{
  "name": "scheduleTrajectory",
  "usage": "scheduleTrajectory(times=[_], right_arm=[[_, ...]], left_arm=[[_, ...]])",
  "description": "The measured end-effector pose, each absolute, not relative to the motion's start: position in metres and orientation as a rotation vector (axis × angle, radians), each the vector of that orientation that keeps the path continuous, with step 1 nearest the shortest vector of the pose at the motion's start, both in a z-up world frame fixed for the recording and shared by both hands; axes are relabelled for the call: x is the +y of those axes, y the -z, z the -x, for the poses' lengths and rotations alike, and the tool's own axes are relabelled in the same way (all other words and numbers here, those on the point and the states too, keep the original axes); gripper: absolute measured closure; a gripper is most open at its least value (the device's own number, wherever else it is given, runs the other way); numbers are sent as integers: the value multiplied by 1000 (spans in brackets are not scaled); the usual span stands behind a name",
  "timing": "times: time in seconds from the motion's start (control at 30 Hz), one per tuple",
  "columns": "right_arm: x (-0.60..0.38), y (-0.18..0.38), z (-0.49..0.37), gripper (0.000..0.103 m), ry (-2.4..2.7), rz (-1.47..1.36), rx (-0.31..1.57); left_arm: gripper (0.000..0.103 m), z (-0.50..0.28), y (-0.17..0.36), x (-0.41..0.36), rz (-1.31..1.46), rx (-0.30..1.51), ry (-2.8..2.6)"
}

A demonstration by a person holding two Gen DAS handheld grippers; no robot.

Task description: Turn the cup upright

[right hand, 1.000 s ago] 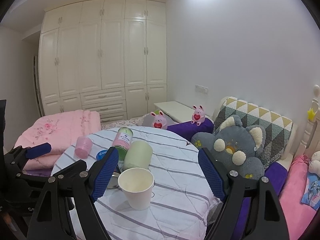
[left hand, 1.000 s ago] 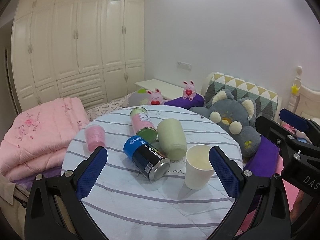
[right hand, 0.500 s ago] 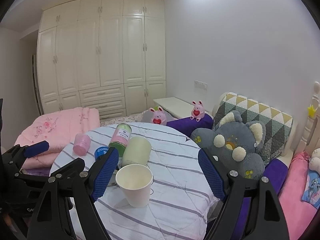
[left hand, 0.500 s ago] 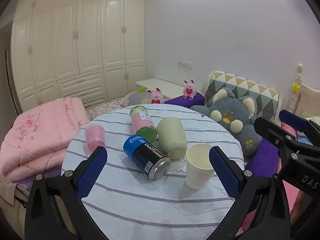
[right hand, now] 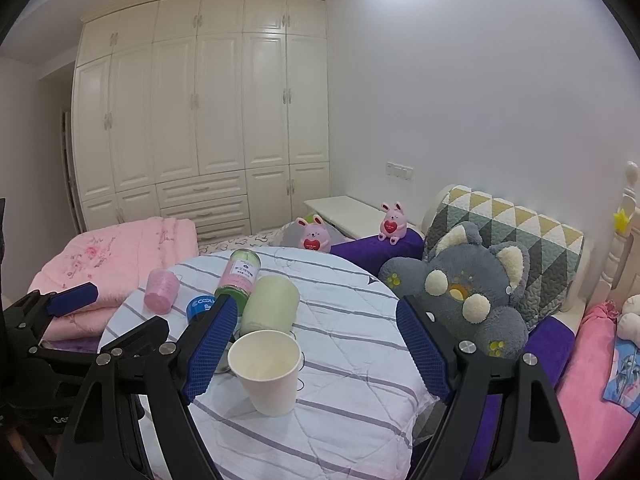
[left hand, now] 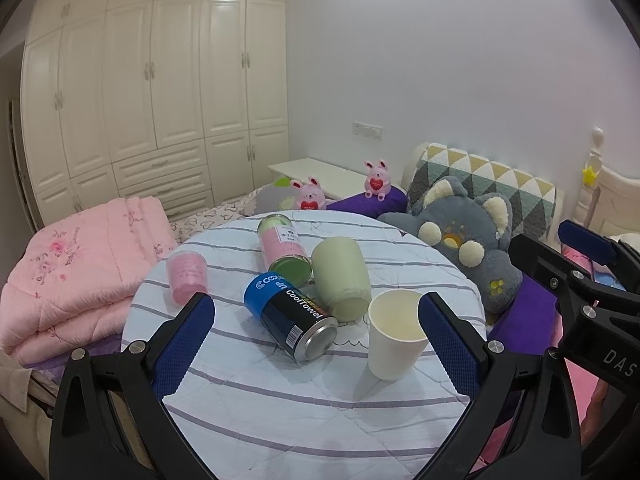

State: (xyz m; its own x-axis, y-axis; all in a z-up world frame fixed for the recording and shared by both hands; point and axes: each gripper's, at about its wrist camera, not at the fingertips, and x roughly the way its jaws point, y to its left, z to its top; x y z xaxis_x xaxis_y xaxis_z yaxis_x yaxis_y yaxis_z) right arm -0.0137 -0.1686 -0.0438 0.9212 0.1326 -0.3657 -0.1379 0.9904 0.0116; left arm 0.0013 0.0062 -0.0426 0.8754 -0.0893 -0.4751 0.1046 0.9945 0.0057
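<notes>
A white paper cup point(left hand: 394, 334) stands upright with its mouth up on the round striped table point(left hand: 280, 396); it also shows in the right wrist view point(right hand: 268, 372). My left gripper point(left hand: 316, 336) is open and empty, held back above the table's near edge. My right gripper point(right hand: 312, 340) is open and empty, pulled back from the cup, which sits between its fingers in view. A pale green cup point(left hand: 340, 274) lies on its side behind the paper cup.
A blue and black can point(left hand: 292, 316) and a pink bottle point(left hand: 282, 248) lie on the table. A small pink cup point(left hand: 186, 276) stands at the left. A grey plush toy point(left hand: 468, 248) sits beyond the table's right edge; a folded pink blanket point(left hand: 68, 276) lies left.
Both grippers have drawn slightly back and up from the table. The cup and the other objects have not moved.
</notes>
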Motion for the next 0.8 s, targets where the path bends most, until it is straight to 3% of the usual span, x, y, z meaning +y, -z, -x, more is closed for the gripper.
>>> scheduleTrajectory(times=[0.8], right_arm=[[-170,44,14,20,-137,13,370]], left_arm=[[0,-2,38,5,-37,487,95]])
